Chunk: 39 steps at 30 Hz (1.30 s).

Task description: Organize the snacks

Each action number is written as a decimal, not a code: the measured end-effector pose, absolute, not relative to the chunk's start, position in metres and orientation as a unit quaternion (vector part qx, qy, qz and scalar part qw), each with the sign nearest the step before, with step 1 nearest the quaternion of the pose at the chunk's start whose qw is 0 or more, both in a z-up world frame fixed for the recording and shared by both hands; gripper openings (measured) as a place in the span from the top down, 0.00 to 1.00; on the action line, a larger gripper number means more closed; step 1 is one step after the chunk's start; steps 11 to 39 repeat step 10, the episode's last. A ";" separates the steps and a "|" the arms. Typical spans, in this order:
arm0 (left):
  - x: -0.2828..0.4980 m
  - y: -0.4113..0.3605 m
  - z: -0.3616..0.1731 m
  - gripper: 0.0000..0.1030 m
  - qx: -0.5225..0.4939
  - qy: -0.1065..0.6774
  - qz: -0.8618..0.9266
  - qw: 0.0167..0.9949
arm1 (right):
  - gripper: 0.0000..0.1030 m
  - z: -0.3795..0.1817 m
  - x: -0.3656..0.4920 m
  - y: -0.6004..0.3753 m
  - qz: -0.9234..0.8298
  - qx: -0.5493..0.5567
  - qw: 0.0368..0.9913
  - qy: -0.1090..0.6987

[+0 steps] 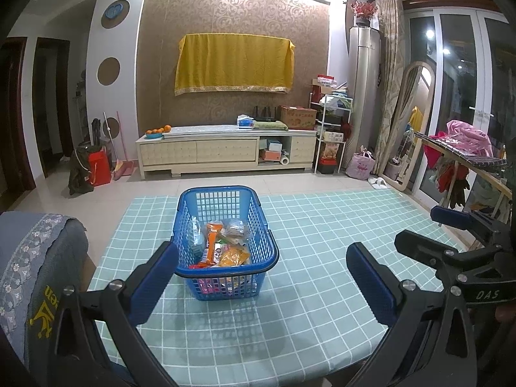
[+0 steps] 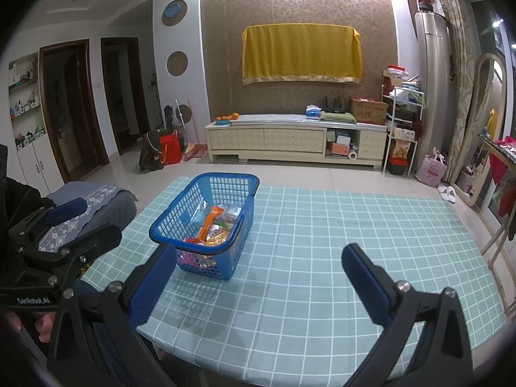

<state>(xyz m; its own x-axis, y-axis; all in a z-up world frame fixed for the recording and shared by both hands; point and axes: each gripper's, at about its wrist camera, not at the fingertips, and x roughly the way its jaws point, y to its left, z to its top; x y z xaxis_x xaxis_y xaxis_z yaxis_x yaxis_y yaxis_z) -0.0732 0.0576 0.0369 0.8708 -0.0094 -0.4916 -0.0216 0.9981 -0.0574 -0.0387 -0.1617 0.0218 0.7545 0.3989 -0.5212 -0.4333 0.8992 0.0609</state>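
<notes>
A blue plastic basket (image 1: 261, 225) stands on the table with the teal checked cloth (image 1: 322, 225). It holds several snack packets (image 1: 225, 245), orange, yellow and clear ones. My left gripper (image 1: 262, 271) is open and empty, just short of the basket's near rim. My right gripper (image 2: 254, 274) is open and empty, to the right of the basket (image 2: 180, 213) and nearer the table's front edge. The snacks (image 2: 213, 225) show inside it. Each gripper shows in the other's view: the right one (image 1: 416, 232) at the right edge, the left one (image 2: 87, 222) at the left edge.
A chair with a grey patterned cover (image 1: 29, 264) stands at the table's left side. A clothes rack (image 1: 467, 161) stands to the right. A TV cabinet (image 1: 225, 151) and shelves line the far wall across the tiled floor.
</notes>
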 end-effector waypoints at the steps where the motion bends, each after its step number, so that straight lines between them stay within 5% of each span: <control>1: -0.074 0.057 0.036 0.00 -0.032 0.255 0.002 0.966 | 0.00 0.022 -0.039 -0.162 0.223 -0.032 0.936 0.271; 39: -0.076 0.056 0.036 0.00 -0.037 0.256 0.000 0.966 | 0.00 0.023 -0.043 -0.160 0.224 -0.034 0.935 0.272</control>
